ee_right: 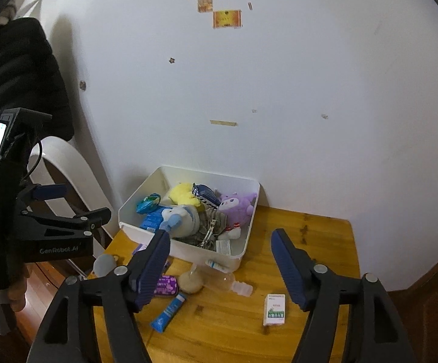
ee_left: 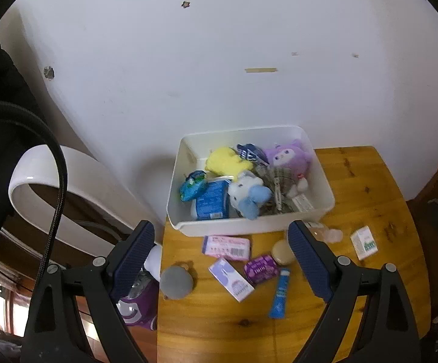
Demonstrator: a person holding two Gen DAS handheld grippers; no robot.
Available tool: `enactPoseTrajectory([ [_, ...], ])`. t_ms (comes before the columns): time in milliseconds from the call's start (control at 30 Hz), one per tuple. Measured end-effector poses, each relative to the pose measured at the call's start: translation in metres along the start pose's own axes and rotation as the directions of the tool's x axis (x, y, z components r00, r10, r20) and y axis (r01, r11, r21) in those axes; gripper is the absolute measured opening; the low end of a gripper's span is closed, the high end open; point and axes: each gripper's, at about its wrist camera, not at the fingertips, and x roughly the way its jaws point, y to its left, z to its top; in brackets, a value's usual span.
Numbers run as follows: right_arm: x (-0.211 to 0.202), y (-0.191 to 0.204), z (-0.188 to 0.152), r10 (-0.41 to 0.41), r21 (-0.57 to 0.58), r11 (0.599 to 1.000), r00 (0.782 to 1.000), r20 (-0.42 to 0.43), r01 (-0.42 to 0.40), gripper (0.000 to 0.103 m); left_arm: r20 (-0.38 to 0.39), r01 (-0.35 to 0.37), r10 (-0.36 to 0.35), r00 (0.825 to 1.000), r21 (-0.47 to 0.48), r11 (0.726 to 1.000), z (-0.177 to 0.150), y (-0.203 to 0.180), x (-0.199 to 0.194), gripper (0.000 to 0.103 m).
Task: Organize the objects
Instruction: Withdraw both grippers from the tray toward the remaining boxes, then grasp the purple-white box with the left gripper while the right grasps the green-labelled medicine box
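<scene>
A white bin [ee_left: 324, 193] [ee_right: 249, 208] at the table's back holds a purple plush [ee_left: 288, 157] [ee_right: 238, 204], a yellow plush [ee_left: 226, 160], a white-and-blue plush [ee_left: 247, 195] and blue packets. In front of it lie a pink box [ee_left: 227, 247], a lilac box [ee_left: 231, 279], a purple tin [ee_left: 261, 269] [ee_right: 166, 286], a blue tube [ee_left: 280, 293] [ee_right: 169, 311], a beige puck [ee_left: 282, 252] [ee_right: 190, 282], a grey disc [ee_left: 176, 282], a clear bottle [ee_right: 228, 281] and a white-green box [ee_left: 364, 242] [ee_right: 274, 309]. My left gripper [ee_left: 220, 254] and right gripper [ee_right: 220, 255] hover open above these, holding nothing.
The wooden table [ee_left: 355, 175] [ee_right: 324, 236] stands against a white wall. A white curved chair back [ee_left: 67, 181] and a purple object [ee_left: 140, 305] sit off the table's left edge. A dark jacket [ee_right: 13, 69] hangs at left. The left gripper's body [ee_right: 52, 233] is visible there.
</scene>
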Motion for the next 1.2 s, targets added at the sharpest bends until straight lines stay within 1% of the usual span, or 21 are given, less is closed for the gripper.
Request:
enactPoseTrajectory([
  [167, -0.017, 0.001, -0.015, -0.001, -0.015, 1.0, 1.0, 0.009, 0.001, 0.073, 0.015, 0.005, -0.005, 1.0, 0.001, 1.0, -0.018, -0.009, -0.014, 0.092],
  [367, -0.022, -0.008, -0.031, 0.001, -0.006, 1.0, 1.0, 0.006, -0.001, 0.073, 0.037, 0.019, -0.018, 0.999, -0.018, 1.0, -0.035, -0.019, -0.016, 0.092],
  [600, 0.0, -0.031, -0.062, -0.017, 0.028, 0.999, 0.999, -0.042, 0.018, 0.073, 0.073, -0.001, 0.006, 0.997, -0.06, 0.998, -0.059, -0.034, 0.0, 0.092],
  [733, 0.021, -0.048, -0.081, -0.03, 0.066, 0.997, 0.996, -0.085, 0.036, 0.073, 0.061, -0.058, 0.063, 0.996, -0.081, 0.995, -0.072, -0.043, 0.025, 0.092],
  [833, 0.042, -0.06, -0.095, -0.032, 0.103, 0.994, 0.991, -0.13, 0.045, 0.073, 0.007, -0.086, 0.088, 0.996, -0.109, 0.99, -0.08, -0.045, 0.052, 0.092],
  [1000, 0.083, -0.074, -0.119, -0.044, 0.124, 0.99, 0.979, -0.2, 0.07, 0.073, -0.099, -0.109, 0.091, 0.991, -0.195, 0.975, -0.089, -0.032, 0.096, 0.092],
  [1167, 0.119, -0.083, -0.137, -0.03, 0.151, 0.986, 0.966, -0.257, 0.071, 0.073, -0.19, -0.119, 0.065, 0.98, -0.293, 0.949, -0.093, -0.017, 0.134, 0.092],
  [1200, 0.128, -0.085, -0.14, -0.029, 0.155, 0.985, 0.963, -0.269, 0.072, 0.073, -0.203, -0.121, 0.061, 0.977, -0.299, 0.947, -0.095, -0.015, 0.14, 0.092],
])
